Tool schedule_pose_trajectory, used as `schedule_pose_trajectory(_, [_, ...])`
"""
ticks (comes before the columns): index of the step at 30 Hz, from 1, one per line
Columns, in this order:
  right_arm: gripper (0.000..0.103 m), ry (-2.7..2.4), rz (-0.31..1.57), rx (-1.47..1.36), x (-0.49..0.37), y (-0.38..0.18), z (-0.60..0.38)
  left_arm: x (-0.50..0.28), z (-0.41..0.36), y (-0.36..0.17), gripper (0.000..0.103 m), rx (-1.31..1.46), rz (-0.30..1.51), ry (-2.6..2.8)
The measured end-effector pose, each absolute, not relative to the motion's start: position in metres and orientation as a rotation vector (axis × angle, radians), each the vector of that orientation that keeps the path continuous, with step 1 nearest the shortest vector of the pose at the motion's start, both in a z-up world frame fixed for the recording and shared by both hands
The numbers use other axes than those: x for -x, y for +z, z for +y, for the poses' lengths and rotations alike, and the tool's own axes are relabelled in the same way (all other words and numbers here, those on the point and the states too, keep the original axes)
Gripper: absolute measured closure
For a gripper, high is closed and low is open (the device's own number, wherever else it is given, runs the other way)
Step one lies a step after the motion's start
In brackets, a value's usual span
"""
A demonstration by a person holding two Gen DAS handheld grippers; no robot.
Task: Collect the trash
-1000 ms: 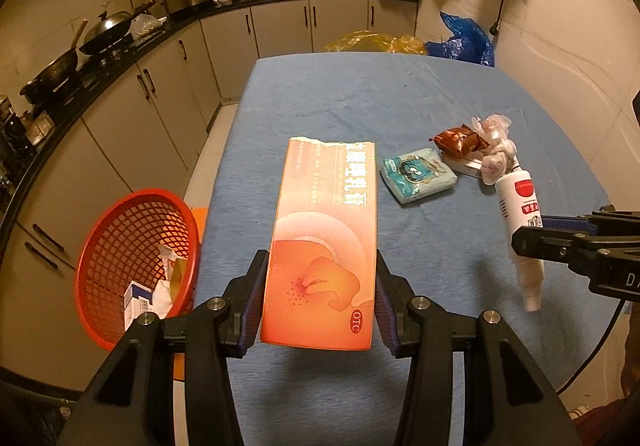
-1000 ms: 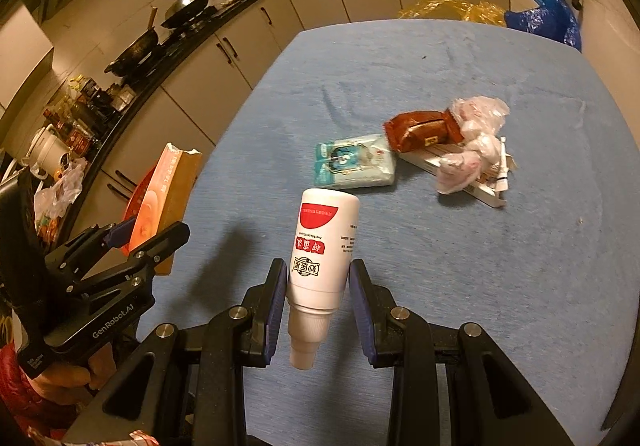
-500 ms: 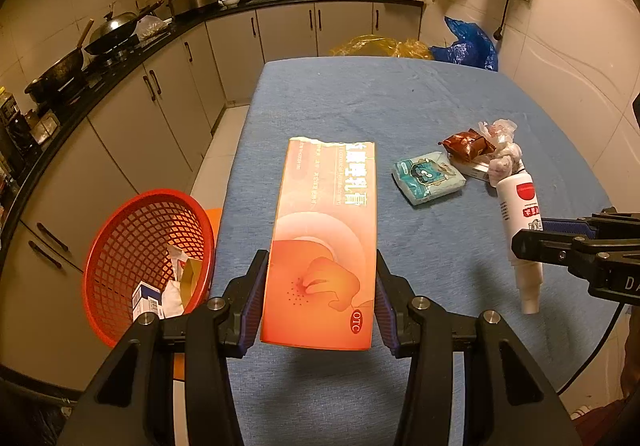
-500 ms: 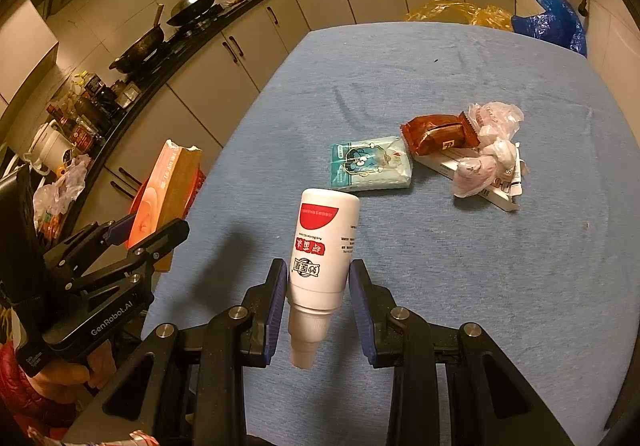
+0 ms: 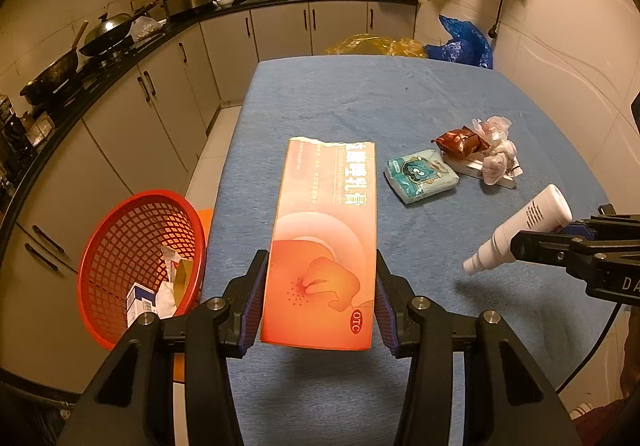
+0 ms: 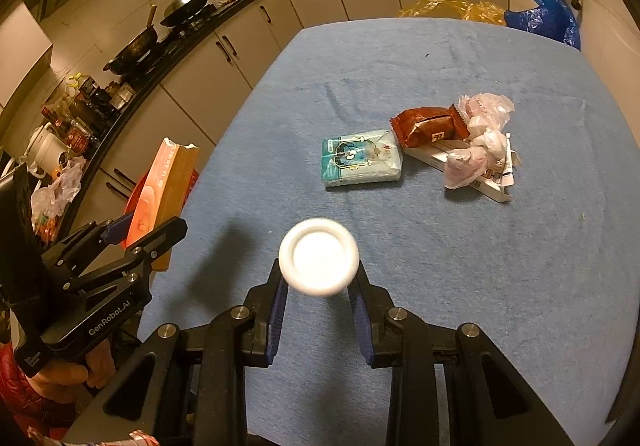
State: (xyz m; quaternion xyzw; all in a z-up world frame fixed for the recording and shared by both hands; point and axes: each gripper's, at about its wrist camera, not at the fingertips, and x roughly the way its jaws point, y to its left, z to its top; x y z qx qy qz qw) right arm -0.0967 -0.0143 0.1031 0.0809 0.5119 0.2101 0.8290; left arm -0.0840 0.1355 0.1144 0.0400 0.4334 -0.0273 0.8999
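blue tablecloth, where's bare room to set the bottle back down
The blue tablecloth is bare across its far half, and near the right gripper. It is crowded mid-right: tissue pack, brown snack wrapper, crumpled plastic on a flat white box.

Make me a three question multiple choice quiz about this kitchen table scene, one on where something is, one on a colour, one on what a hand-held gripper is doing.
1. Where is the basket?
A. On the table
B. On the floor, left of the table
C. On the counter

2. What colour is the basket?
A. Red
B. Green
C. White

3. What is the left hand-held gripper doing?
A. Hanging open
B. Shut on the white bottle
C. Shut on the orange box

Answers:
1 B, it sits below the table's left edge by the cabinets.
2 A, its mesh is red.
3 C, both fingers press the box's sides; the right hand-held gripper has the bottle.
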Motion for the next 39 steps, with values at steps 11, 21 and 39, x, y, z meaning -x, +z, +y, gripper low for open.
schedule_pose_trajectory(11, [0.071,0.448,1.08,-0.167,0.0986,0.1036,-0.0158,0.0843,0.1338,0.1137,0.056,-0.082,0.899,-0.059])
schedule_pose_trajectory(21, [0.071,0.449,1.077,-0.165,0.1013,0.1054,-0.0153,0.0878,0.1342,0.1141,0.056,-0.076,0.898,-0.053])
schedule_pose_trajectory(39, [0.071,0.465,1.066,-0.151,0.1036,0.1121,-0.0097,0.0934,0.1402,0.1157,0.056,-0.058,0.893,-0.037])
